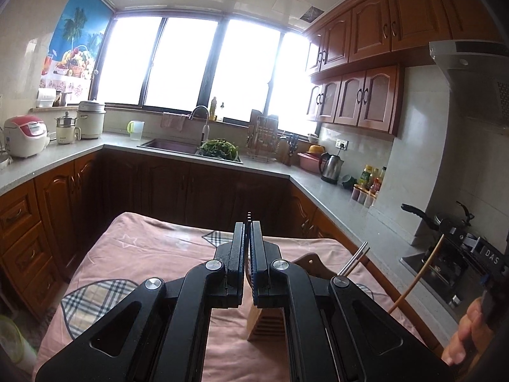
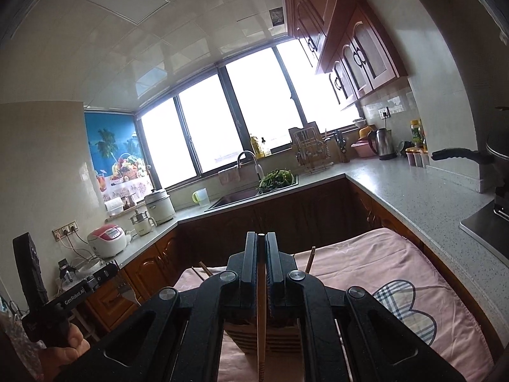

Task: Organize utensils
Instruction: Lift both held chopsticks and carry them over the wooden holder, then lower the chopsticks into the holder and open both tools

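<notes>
Chopsticks in both grippers. Left gripper clamped on 1 dark chopstick, striped tip poking out past the fingertips. Right gripper clamped on 1 wooden chopstick, shaft running down between the pads. Below both, slatted wooden utensil holder standing on pink checked tablecloth, with metal chopsticks and 1 more wooden stick leaning out of it. Behind, kitchen counter, sink with greens beside it, kettle.

Utensil holder on clothed table
</notes>
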Demonstrator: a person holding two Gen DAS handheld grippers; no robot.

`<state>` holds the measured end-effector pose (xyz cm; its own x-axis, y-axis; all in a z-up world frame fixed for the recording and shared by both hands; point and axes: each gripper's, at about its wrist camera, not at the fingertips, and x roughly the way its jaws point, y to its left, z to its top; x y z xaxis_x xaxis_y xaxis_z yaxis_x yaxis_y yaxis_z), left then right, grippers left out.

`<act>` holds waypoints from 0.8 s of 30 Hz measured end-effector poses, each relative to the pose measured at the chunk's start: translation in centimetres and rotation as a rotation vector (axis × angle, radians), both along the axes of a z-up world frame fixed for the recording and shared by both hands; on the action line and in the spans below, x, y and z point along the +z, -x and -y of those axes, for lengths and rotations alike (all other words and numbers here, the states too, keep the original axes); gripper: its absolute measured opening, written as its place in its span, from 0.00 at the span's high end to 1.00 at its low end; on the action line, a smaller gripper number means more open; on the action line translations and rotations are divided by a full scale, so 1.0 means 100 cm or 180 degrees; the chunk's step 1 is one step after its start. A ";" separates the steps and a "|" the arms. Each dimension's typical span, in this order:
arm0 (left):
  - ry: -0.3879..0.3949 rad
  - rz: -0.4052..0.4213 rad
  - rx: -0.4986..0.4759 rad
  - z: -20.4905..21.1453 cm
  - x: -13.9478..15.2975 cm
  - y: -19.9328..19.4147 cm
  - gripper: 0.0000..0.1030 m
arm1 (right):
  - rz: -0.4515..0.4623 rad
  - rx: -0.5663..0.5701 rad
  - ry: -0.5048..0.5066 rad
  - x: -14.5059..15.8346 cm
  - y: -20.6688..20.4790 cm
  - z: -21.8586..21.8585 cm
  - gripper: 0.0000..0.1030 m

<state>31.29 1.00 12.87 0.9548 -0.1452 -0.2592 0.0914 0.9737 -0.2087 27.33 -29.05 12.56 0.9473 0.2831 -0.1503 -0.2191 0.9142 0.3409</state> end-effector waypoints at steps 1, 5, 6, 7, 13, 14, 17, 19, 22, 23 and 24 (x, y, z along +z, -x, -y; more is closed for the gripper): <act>-0.0019 0.0018 0.0012 0.002 0.001 -0.006 0.98 | 0.0031 -0.0013 -0.0013 0.002 -0.004 0.002 0.96; -0.0102 0.0119 0.0086 0.012 0.006 -0.028 0.98 | 0.0126 -0.0087 -0.0047 0.010 -0.024 0.006 0.96; -0.0128 0.0146 0.0110 0.015 0.006 -0.033 0.98 | 0.0143 -0.0106 -0.0053 0.012 -0.030 0.006 0.96; -0.0154 0.0167 0.0131 0.018 0.007 -0.038 0.98 | 0.0160 -0.0126 -0.0061 0.013 -0.035 0.007 0.96; -0.0303 0.0237 0.0226 0.036 -0.003 -0.068 0.98 | 0.0222 -0.0244 0.0006 0.013 -0.062 0.005 0.96; -0.0320 0.0230 0.0236 0.039 -0.007 -0.074 0.98 | 0.0226 -0.0255 0.0033 0.011 -0.066 0.004 0.96; -0.0373 0.0186 0.0281 0.047 -0.021 -0.088 0.98 | 0.0234 -0.0286 0.0132 0.002 -0.075 -0.001 0.96; -0.0405 0.0132 0.0278 0.052 -0.031 -0.097 0.98 | 0.0221 -0.0308 0.0182 -0.006 -0.080 -0.005 0.96; -0.0491 0.0089 0.0287 0.061 -0.046 -0.101 0.98 | 0.0190 -0.0313 0.0216 -0.022 -0.087 -0.008 0.96; -0.0518 0.0077 0.0286 0.064 -0.050 -0.103 0.98 | 0.0173 -0.0300 0.0207 -0.027 -0.088 -0.009 0.96; -0.0540 0.0064 0.0285 0.066 -0.054 -0.104 0.98 | 0.0153 -0.0294 0.0198 -0.033 -0.091 -0.010 0.96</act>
